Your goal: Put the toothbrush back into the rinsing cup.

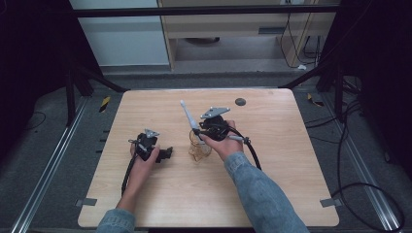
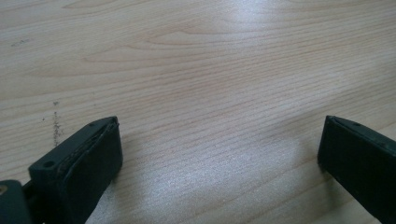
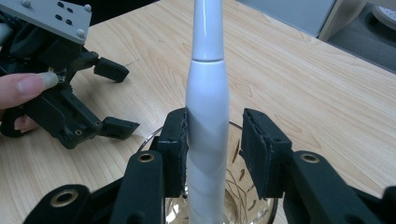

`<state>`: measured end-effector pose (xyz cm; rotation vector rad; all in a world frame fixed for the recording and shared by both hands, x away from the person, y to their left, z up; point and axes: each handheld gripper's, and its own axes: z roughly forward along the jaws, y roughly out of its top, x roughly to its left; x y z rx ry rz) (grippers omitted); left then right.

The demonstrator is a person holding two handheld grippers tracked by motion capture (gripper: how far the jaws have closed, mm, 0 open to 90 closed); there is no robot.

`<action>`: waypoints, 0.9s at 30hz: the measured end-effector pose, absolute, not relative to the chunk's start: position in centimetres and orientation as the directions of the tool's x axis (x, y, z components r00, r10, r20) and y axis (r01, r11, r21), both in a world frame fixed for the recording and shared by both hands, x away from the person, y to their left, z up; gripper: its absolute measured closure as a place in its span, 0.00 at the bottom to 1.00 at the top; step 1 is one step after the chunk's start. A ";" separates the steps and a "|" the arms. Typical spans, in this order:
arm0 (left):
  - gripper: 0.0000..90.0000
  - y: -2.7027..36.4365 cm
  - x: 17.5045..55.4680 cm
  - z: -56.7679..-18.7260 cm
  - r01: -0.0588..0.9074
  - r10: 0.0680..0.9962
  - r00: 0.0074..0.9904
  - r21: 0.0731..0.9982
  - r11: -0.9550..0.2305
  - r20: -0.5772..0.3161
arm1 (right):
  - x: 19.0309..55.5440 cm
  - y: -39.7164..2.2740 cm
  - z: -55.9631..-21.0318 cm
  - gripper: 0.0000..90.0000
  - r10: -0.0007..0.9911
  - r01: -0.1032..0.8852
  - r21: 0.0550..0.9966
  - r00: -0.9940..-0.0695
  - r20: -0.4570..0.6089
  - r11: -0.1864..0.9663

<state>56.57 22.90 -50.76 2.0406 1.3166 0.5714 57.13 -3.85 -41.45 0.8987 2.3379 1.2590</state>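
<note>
A white electric toothbrush stands tilted in a clear drinking glass near the middle of the wooden table. My right gripper straddles the brush's handle. Its one pad touches the handle, while a gap shows at the other pad, so it is open. From above, the toothbrush leans up and to the left out of the glass, with the right gripper just behind it. My left gripper rests open on the table to the left, and nothing lies between its pads.
A small dark round disc sits near the table's far edge. Black cables trail from both grippers toward the person. Metal rails and floor cables run along both sides of the table.
</note>
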 end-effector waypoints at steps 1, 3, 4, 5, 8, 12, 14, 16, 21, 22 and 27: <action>0.00 22.9 56.6 -50.8 0.638 0.914 0.405 0.710 -0.297 0.019 | 57.1 -3.9 -41.5 0.68 0.667 0.371 0.834 -0.745 0.004 0.409; 0.00 22.9 56.6 -50.8 0.638 0.914 0.405 0.710 -0.297 0.019 | 57.1 -4.0 -41.5 0.68 0.668 0.370 0.834 -0.744 0.002 0.409; 0.00 22.9 56.6 -50.8 0.638 0.914 0.405 0.710 -0.297 0.019 | 57.0 -4.0 -41.5 0.69 0.670 0.369 0.835 -0.742 0.001 0.408; 0.00 22.9 56.6 -50.8 0.638 0.914 0.405 0.710 -0.297 0.019 | 57.0 -4.0 -41.5 0.69 0.670 0.369 0.835 -0.742 0.001 0.408; 0.00 22.9 56.6 -50.8 0.638 0.914 0.405 0.710 -0.297 0.019 | 57.0 -4.2 -41.5 0.69 0.671 0.371 0.835 -0.742 0.003 0.407; 0.00 22.9 56.6 -50.8 0.638 0.914 0.405 0.710 -0.297 0.019 | 56.9 -4.2 -41.4 0.69 0.669 0.370 0.835 -0.743 0.003 0.406; 0.00 22.9 56.6 -50.8 0.638 0.914 0.405 0.711 -0.297 0.019 | 56.9 -4.2 -41.3 0.69 0.669 0.370 0.836 -0.743 0.003 0.406; 0.00 22.9 56.6 -50.8 0.638 0.914 0.405 0.710 -0.297 0.019 | 56.9 -4.1 -41.3 0.69 0.668 0.368 0.836 -0.744 0.003 0.407; 0.00 22.9 56.6 -50.8 0.638 0.914 0.405 0.710 -0.297 0.019 | 56.9 -4.2 -41.2 0.67 0.667 0.370 0.838 -0.745 0.010 0.401; 0.00 22.9 56.6 -50.8 0.638 0.914 0.405 0.710 -0.297 0.019 | 56.9 -4.2 -41.2 0.66 0.667 0.369 0.839 -0.745 0.008 0.401; 0.00 22.9 56.6 -50.8 0.638 0.914 0.405 0.710 -0.297 0.019 | 56.8 -4.2 -41.1 0.61 0.671 0.372 0.839 -0.741 0.011 0.397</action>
